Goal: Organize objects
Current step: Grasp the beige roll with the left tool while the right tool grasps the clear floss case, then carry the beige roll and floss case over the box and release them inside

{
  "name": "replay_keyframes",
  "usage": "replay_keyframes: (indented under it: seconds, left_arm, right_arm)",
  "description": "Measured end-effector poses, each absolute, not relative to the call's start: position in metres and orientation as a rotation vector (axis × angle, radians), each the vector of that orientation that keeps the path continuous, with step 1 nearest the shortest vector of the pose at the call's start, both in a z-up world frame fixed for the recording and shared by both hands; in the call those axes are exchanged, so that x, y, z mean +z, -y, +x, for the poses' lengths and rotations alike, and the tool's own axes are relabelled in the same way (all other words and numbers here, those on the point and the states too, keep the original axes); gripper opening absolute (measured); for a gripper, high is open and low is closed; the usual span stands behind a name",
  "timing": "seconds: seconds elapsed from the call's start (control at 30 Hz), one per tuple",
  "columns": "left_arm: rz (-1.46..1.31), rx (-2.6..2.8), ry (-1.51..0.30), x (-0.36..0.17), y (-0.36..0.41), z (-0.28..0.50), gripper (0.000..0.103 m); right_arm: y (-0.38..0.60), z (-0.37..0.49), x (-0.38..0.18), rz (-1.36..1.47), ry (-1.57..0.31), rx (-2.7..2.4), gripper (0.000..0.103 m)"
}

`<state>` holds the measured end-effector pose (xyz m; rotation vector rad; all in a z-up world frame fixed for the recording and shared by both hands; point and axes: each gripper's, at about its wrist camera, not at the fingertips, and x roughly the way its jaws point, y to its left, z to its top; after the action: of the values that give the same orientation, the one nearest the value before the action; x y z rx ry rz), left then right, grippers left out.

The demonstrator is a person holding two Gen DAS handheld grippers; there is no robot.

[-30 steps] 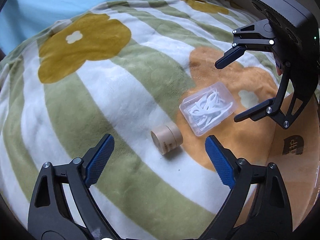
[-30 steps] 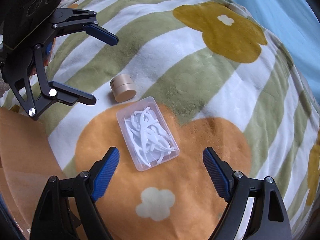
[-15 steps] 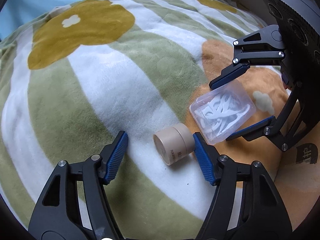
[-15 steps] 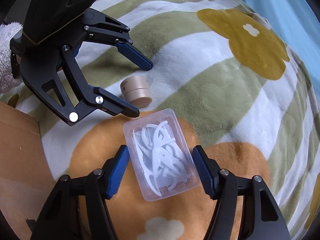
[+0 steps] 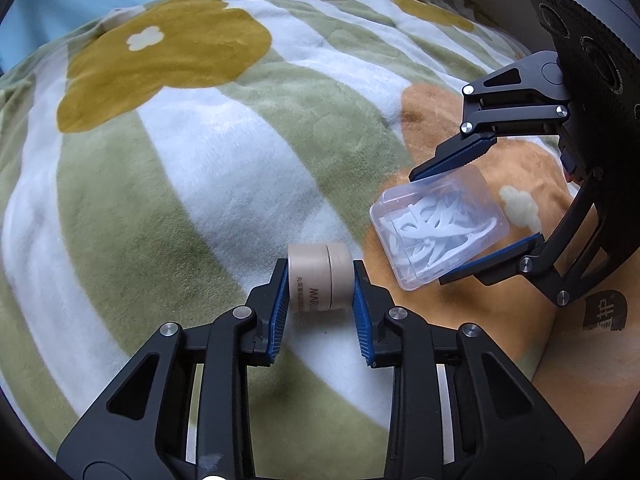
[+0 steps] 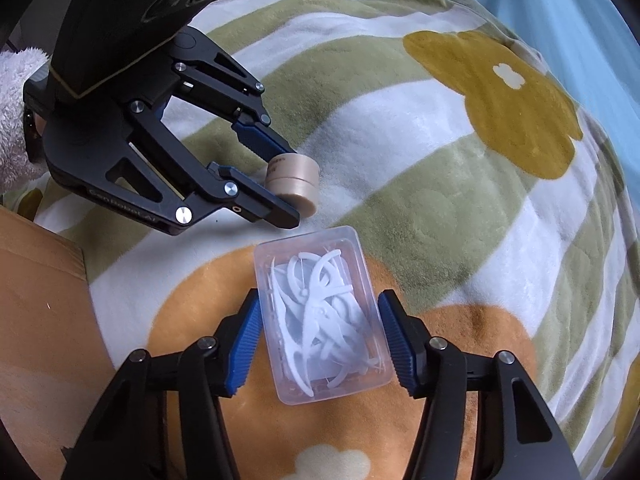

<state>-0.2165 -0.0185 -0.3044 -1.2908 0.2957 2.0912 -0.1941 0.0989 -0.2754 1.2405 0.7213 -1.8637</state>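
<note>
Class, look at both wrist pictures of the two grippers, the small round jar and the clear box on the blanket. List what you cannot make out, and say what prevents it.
- Print on the jar: left wrist view, too small, partly covered by the left gripper.
- Box sides at the right gripper: right wrist view, pads cover them.
- Brown carton contents: both views, cut off by the edge.
- Person's hands: only a fluffy sleeve shows.

— How do the left tongs [image 5: 320, 276] stand?
— Tilted steeply down, blue pads clamped on a small jar [image 5: 320, 276].
— The right tongs [image 6: 320, 320]?
— Also angled down, closing around a clear box [image 6: 320, 320].
</note>
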Motion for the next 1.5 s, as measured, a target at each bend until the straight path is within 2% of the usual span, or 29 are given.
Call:
replay_keyframes:
  seconds: [0.37,0.77,1.2,1.5]
  left_arm:
    - [-1.266,2.124,-0.277,-0.281,0.022,-0.216,0.025]
    - [-1.176,2.211,-0.271,-0.202,0.024,-0.190,0.025]
    - [-1.114,2.303,-0.286,-0.123,0.009,-0.107,0.025]
    - [-1.132,2.318,-0.247,-0.111,-0.008,-0.023,0.025]
  right_arm:
    - [-0.092,-0.192,-0.253,1.227,-0.711,-1.905,0.052]
    - [-0.102,-0.182,-0.194,1.179,-0.684,-1.979,0.052]
    - [-0.136,-0.127,-0.113,1.121,-0.597,-2.047,0.052]
    - [-0.154,-0.060,-0.092,1.109,-0.609,-2.024,0.052]
